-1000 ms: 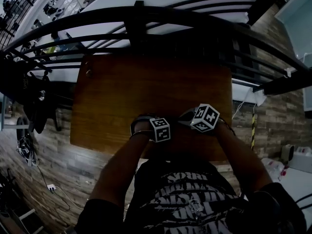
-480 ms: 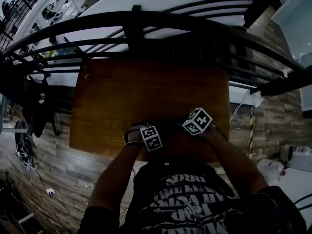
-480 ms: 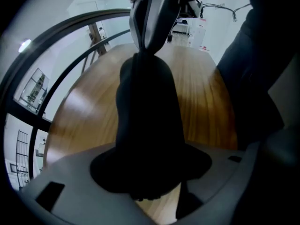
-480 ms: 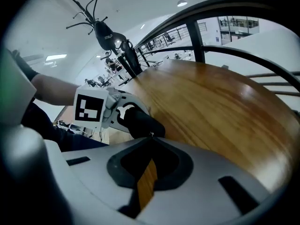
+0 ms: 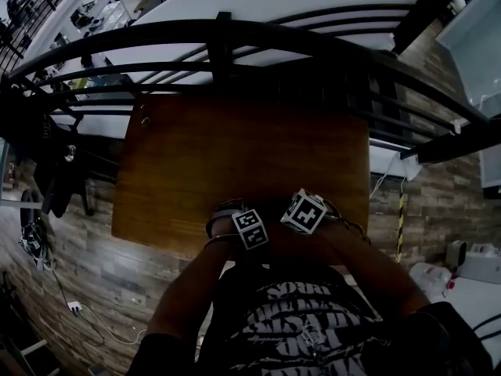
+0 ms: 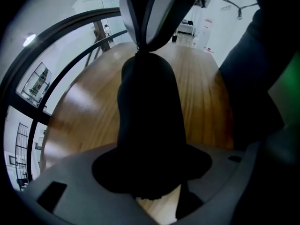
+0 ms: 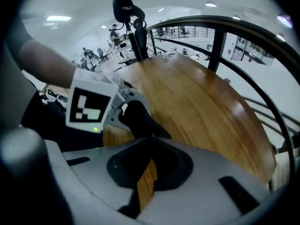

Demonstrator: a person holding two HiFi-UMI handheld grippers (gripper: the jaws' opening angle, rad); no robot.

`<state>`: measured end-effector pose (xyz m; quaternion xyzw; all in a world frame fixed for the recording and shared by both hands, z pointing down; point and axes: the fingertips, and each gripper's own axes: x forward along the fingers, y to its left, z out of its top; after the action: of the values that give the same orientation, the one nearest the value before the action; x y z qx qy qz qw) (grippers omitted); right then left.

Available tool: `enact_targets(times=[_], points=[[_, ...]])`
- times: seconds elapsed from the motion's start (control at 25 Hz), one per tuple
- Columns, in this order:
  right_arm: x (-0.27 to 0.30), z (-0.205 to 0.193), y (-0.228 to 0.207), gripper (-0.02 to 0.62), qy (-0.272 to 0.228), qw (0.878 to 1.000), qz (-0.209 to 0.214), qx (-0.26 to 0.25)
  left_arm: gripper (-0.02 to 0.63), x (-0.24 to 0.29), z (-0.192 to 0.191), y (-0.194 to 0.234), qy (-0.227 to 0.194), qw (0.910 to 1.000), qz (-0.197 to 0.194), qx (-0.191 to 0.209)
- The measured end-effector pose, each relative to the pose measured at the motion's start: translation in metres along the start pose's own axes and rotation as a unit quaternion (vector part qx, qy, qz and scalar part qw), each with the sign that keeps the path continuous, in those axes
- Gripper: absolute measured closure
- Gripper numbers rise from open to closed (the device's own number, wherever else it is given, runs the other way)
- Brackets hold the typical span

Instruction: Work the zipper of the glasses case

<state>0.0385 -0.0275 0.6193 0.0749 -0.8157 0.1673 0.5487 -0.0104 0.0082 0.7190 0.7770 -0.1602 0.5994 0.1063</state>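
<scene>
Markings: each gripper carries a cube of black-and-white squares, the left cube [image 5: 250, 229] and the right cube [image 5: 304, 211]; neither bears readable text. The person's shirt [image 5: 305, 316] has white lettering, which is too dark and distorted to read. A green light [image 7: 96, 129] shows under the left cube's face in the right gripper view.

Left gripper [image 6: 150, 168]: its jaws stand wide, with the black glasses case [image 6: 147, 121] filling the gap and clamped between them. The case stands up out of the jaws, above the wooden table [image 5: 235, 155].

Right gripper [image 7: 152, 137]: its jaws are closed together on the narrow far end of the case. The left gripper view shows the two grey jaw tips meeting there. The zipper pull is too small to make out.

Location: both grippers sit side by side over the near edge of the table, just in front of the person's body. In the head view the case is hidden between them. A black railing [image 5: 235, 34] curves beyond the table's far side.

Change from the earlier frames: the right cube now stands closer to the left cube and lower in the head view, with different faces turned up. The left cube also sits a little nearer the table edge. Nothing else on the table differs.
</scene>
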Motion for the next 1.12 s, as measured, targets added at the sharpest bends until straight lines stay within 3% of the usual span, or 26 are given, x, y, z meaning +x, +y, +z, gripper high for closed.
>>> enact_targets(times=[0.2,0.44,0.56,0.72,0.8,1.0,1.12], points=[[-0.002,0.017,0.002,0.597,-0.026,0.997,0.046,0.063,0.357,0.000,-0.002,0.000,-0.001,0.9996,-0.014,-0.023],[0.000,0.016,0.010,0.597,0.039,0.998,0.040,0.024,0.357,-0.002,-0.004,0.000,0.010,0.9998,-0.006,-0.017],[0.000,0.021,0.021,0.597,0.034,0.997,0.061,0.019,0.357,0.000,-0.003,-0.001,0.018,0.9997,-0.003,-0.015],[0.001,0.030,0.025,0.597,0.007,0.995,0.078,0.053,0.357,0.000,-0.005,0.002,0.019,0.9995,-0.003,-0.023],[0.003,0.028,0.022,0.597,0.011,0.997,0.061,0.048,0.356,-0.003,-0.004,0.001,0.010,0.9992,-0.006,-0.038],[0.012,0.024,-0.012,0.597,0.008,0.999,-0.031,0.024,0.352,-0.016,0.004,-0.004,-0.033,0.9881,-0.037,-0.145],[0.018,0.029,-0.020,0.597,0.006,0.998,-0.067,-0.010,0.352,-0.027,0.001,-0.005,-0.043,0.9885,-0.025,-0.142]])
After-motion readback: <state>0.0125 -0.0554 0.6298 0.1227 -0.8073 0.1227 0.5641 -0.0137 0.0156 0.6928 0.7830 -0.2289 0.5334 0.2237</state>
